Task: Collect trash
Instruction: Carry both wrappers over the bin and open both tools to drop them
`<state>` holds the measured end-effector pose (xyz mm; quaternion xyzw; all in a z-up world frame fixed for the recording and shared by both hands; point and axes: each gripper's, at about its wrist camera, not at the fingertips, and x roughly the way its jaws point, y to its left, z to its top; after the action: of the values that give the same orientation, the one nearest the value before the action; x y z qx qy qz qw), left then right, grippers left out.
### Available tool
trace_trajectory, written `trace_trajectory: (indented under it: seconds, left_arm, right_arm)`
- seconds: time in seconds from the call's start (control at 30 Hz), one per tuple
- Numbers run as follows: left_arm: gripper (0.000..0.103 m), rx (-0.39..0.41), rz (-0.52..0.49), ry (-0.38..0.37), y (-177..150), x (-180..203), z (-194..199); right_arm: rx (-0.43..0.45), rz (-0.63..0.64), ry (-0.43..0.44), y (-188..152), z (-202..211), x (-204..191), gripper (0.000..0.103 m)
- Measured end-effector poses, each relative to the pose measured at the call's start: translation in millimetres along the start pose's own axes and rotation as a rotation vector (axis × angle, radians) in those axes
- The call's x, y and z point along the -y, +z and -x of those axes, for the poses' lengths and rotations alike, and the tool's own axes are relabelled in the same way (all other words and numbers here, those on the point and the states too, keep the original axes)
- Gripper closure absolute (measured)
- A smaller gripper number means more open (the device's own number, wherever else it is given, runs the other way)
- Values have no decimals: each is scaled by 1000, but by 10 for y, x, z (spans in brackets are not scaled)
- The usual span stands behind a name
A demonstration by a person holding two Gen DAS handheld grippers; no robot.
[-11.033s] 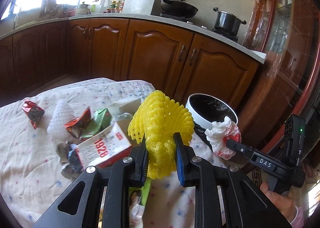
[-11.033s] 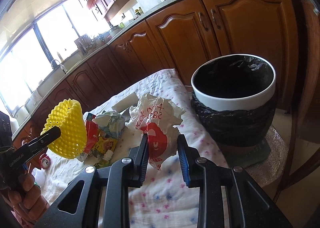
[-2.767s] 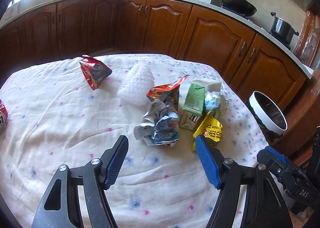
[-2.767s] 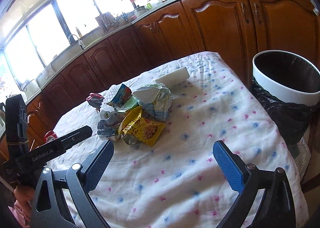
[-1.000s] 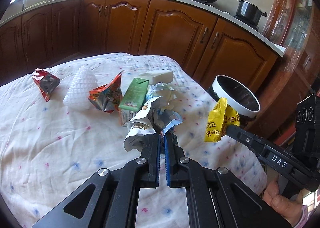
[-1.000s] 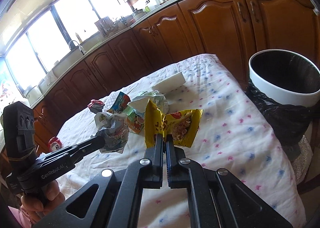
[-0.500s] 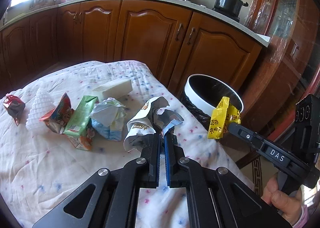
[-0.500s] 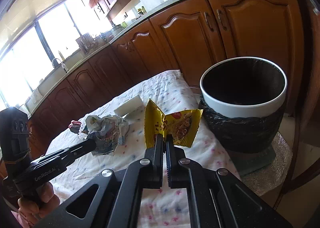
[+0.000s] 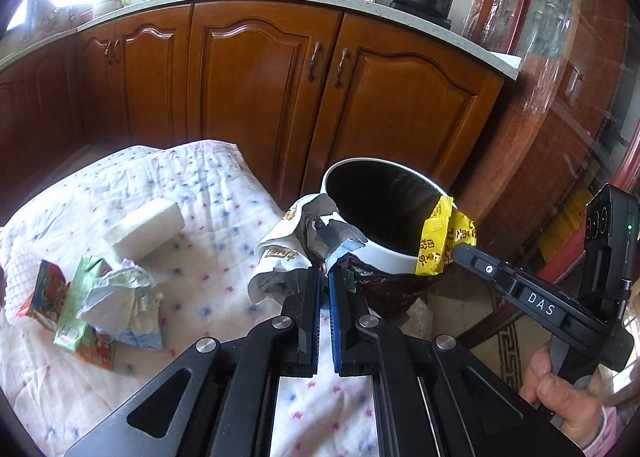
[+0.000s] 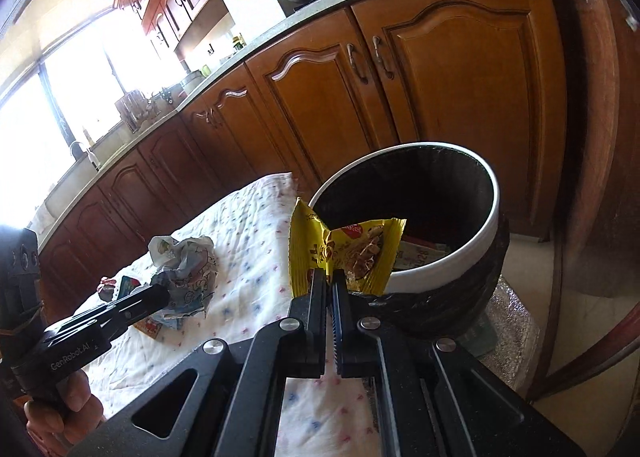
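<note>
Table (image 9: 192, 193) edge abutted the lined bin (image 9: 396, 257), leftover trash mid-cloth. Left gripper (image 9: 324, 277) clenched a crumpled wrapper (image 9: 280, 253) near the rim; right gripper (image 10: 331, 277) gripped a yellow packet (image 10: 340, 249) at the rim. Step judged: carry-to-bin; next, clear the rim, then release.

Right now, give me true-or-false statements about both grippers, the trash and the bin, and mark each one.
1. The right gripper is shut on a yellow snack packet. True.
2. The left gripper holds nothing. False: its jaws are shut on a crumpled white-and-grey wrapper.
3. The white-rimmed bin has a black liner. True.
4. The bin stands on the tablecloth. False: it stands beside the table.
5. A green carton lies on the tablecloth. True.
</note>
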<state>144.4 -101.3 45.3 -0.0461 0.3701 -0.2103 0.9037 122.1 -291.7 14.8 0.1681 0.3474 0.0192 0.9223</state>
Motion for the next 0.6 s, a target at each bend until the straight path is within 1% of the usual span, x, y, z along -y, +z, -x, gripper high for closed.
trace_trajectory:
  seconds: [0.3, 0.53, 0.6]
  left_arm:
    - [100, 0, -45, -27, 305, 255, -459]
    - [100, -36, -47, -51, 545, 378, -881]
    - [100, -41, -48, -46, 608, 395, -987]
  right_arm:
    - [2, -12, -58, 284, -155, 290, 101]
    - [-18, -12, -80, 451, -306, 474, 101]
    - [-30, -16, -80, 482, -350, 538, 101]
